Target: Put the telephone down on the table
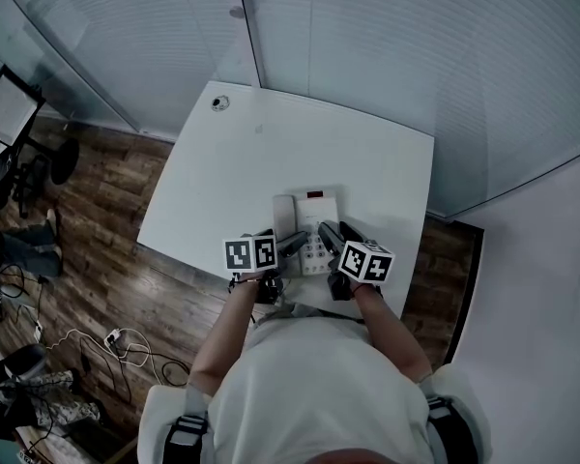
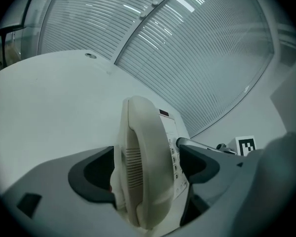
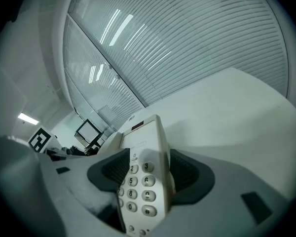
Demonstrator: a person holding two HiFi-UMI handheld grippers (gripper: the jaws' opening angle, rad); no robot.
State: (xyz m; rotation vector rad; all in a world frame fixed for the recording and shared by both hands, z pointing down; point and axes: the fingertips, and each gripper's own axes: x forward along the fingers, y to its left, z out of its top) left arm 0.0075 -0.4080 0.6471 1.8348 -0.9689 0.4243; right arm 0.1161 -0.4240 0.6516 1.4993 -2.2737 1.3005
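Note:
A white desk telephone (image 1: 307, 222) with its handset on the left and a keypad on the right lies over the near edge of the white table (image 1: 271, 153). My left gripper (image 1: 295, 243) is shut on its near left part; in the left gripper view the handset (image 2: 140, 167) fills the space between the jaws. My right gripper (image 1: 331, 230) grips the near right part, its pads against the keypad side (image 3: 143, 181). Whether the telephone rests flat on the table I cannot tell.
A round cable grommet (image 1: 219, 102) sits in the table's far left corner. Glass walls with blinds (image 1: 416, 56) close off the back and right. Left of the table is wooden floor with cables (image 1: 116, 341), a chair and a monitor (image 1: 5, 109).

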